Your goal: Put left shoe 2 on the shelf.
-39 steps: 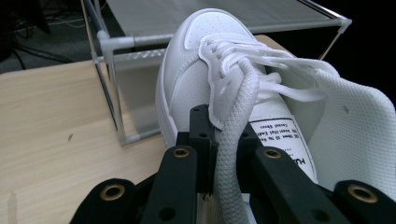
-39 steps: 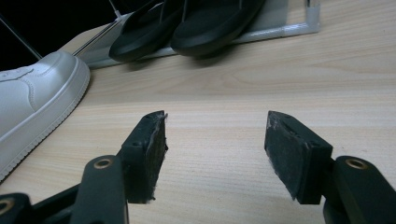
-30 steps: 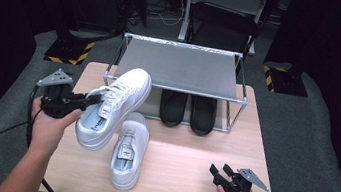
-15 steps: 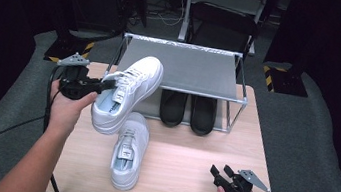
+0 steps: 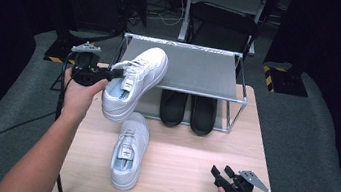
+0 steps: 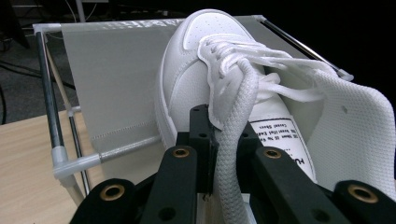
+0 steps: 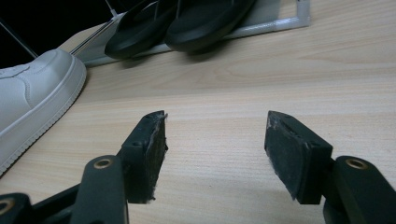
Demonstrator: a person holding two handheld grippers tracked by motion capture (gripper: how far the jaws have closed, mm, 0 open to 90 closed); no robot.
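One left claw [image 6: 219, 154] view reveals pinched tongue and laces of white sneaker [image 6: 210, 79].

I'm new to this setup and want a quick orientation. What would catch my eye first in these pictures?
Most striking is the white lace-up sneaker held in the air by the left gripper, toe pointing toward the grey metal-framed shoe rack at the wooden table's far edge. Its twin white sneaker lies flat on the table, and a black pair of shoes sits under the rack's shelf. The right gripper rests open at the near right.
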